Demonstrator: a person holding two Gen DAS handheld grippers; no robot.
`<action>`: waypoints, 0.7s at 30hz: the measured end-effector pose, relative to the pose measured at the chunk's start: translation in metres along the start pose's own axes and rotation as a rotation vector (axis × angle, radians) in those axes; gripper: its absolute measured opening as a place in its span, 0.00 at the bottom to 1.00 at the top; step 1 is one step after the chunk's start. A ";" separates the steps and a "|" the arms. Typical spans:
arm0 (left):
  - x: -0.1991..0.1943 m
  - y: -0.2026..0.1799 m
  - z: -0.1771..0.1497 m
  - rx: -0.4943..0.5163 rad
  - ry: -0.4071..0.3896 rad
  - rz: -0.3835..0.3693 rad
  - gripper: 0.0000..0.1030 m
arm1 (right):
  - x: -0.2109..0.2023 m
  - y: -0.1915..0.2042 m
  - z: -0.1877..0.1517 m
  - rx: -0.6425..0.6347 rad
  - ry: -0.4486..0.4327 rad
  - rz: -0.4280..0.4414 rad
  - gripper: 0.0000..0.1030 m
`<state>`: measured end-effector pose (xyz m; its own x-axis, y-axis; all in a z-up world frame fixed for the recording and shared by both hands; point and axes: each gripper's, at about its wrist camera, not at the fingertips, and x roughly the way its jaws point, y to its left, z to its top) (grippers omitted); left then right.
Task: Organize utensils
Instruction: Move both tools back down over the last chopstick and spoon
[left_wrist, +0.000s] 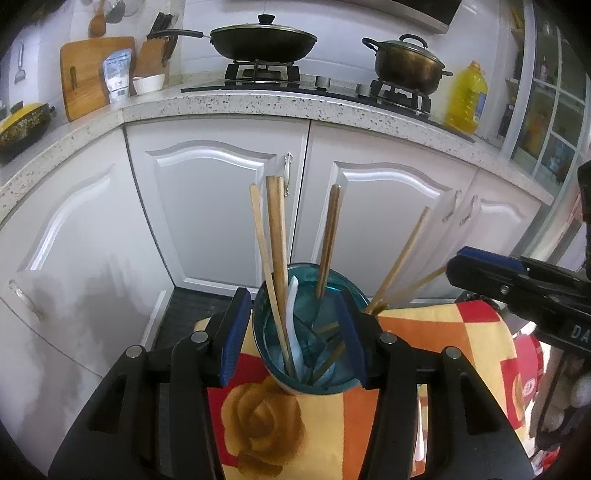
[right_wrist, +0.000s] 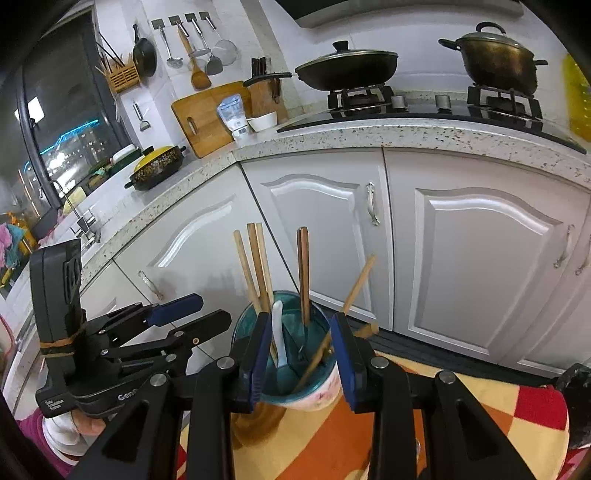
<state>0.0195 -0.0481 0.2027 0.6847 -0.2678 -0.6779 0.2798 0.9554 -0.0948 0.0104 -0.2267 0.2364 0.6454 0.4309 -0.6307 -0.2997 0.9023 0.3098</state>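
Note:
A teal cup (left_wrist: 314, 380) stands on a patterned cloth and holds several wooden chopsticks (left_wrist: 277, 258) and a white spoon (left_wrist: 293, 321). It also shows in the right wrist view (right_wrist: 284, 384), with the chopsticks (right_wrist: 258, 266) and the spoon (right_wrist: 279, 332) in it. My left gripper (left_wrist: 293, 332) is open, with its blue pads either side of the cup. My right gripper (right_wrist: 301, 354) is open around the same cup; it shows at the right edge of the left wrist view (left_wrist: 517, 280). The left gripper shows at the left in the right wrist view (right_wrist: 177, 317). Both are empty.
The cup sits on a cloth (left_wrist: 424, 332) of red, orange and yellow, which also shows in the right wrist view (right_wrist: 480, 398). White cabinet doors (left_wrist: 221, 206) stand behind. The counter above bears a wok (left_wrist: 264, 42), a pot (left_wrist: 408, 62), an oil bottle (left_wrist: 466, 98) and a cutting board (left_wrist: 88, 74).

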 end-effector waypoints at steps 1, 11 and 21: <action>-0.001 -0.002 -0.002 0.004 -0.002 0.003 0.46 | -0.004 0.000 -0.003 0.001 -0.002 -0.002 0.32; -0.019 -0.031 -0.027 0.043 -0.028 0.027 0.46 | -0.035 -0.004 -0.041 0.006 -0.009 -0.071 0.36; -0.019 -0.072 -0.052 0.097 0.000 -0.021 0.46 | -0.060 -0.030 -0.078 0.062 0.004 -0.134 0.38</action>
<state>-0.0487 -0.1056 0.1842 0.6780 -0.2879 -0.6763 0.3582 0.9329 -0.0380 -0.0739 -0.2786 0.2096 0.6738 0.3069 -0.6722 -0.1668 0.9494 0.2662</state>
